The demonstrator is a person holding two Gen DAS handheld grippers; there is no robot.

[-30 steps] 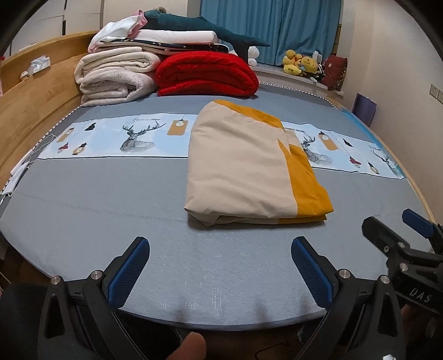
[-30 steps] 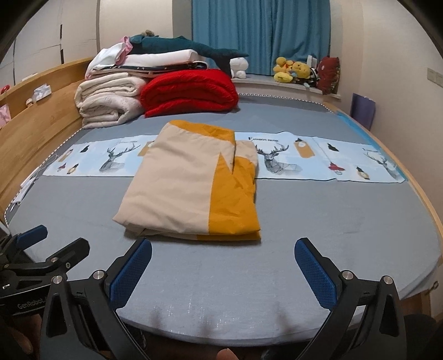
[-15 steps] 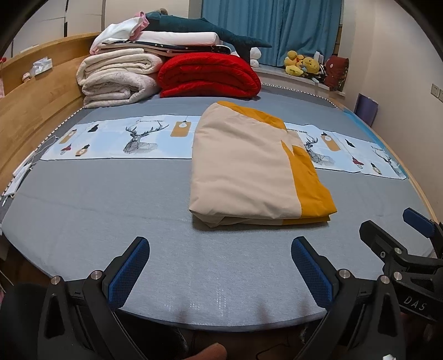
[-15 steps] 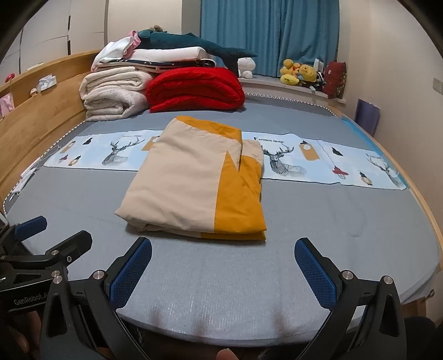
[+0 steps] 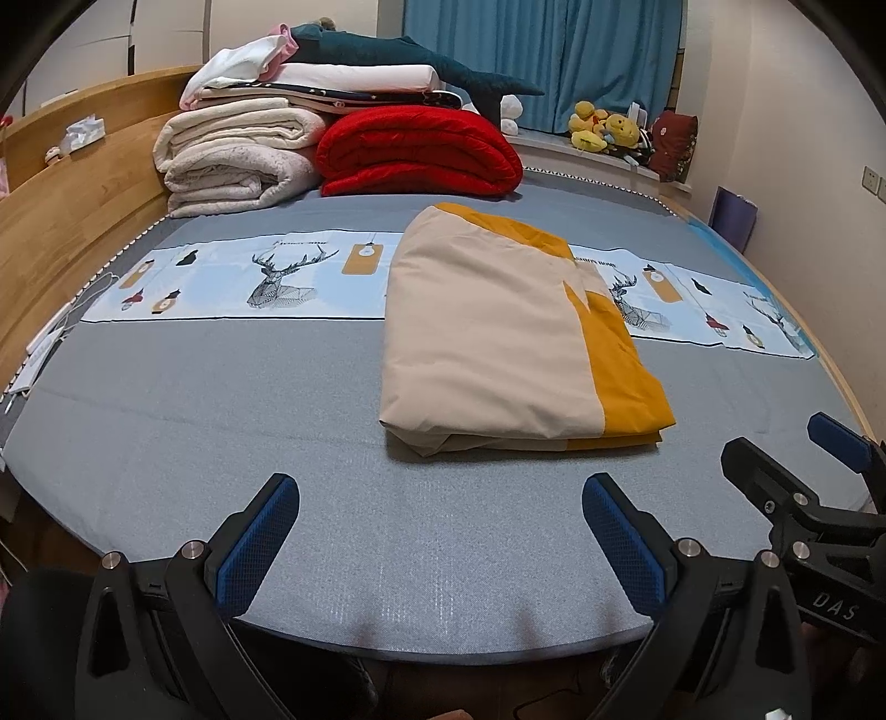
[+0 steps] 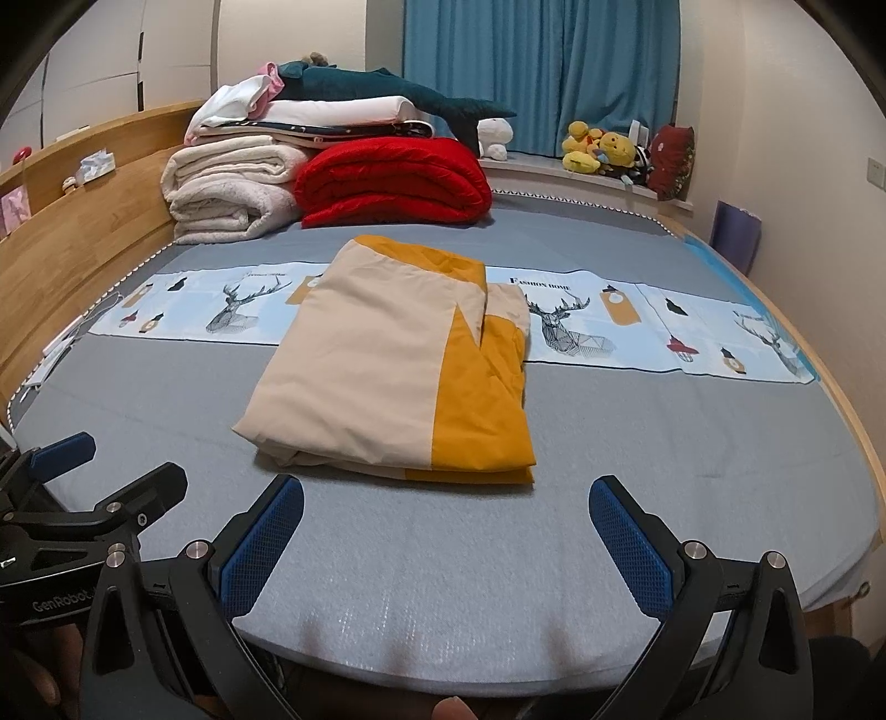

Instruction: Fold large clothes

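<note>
A folded beige-and-mustard garment [image 5: 498, 338] lies flat in the middle of the bed [image 5: 221, 421], a neat rectangular bundle with its far end overlapping the pale blue deer-print runner [image 5: 266, 277] that crosses the grey cover from side to side. Its near edge shows several stacked layers, and the mustard panel runs along its right side. Both grippers hover over the near edge of the bed, short of the garment and not touching it. The left gripper [image 5: 440, 531] has its jaws spread wide with nothing between the blue pads [image 5: 257, 545]; the right gripper [image 6: 446, 534] likewise has its jaws wide apart and holds nothing. In the left wrist view the right gripper shows at the right edge, and in the right wrist view the left gripper shows at the left edge, so the two sit side by side. At the head of the bed, well beyond the garment, a red quilt [image 5: 421, 152] rests beside rolled cream blankets [image 5: 232, 160], with folded linens and a teal plush shark [image 5: 410, 52] piled on top. Yellow plush toys [image 6: 601, 147] sit on the window ledge below blue curtains [image 6: 542, 72].
</note>
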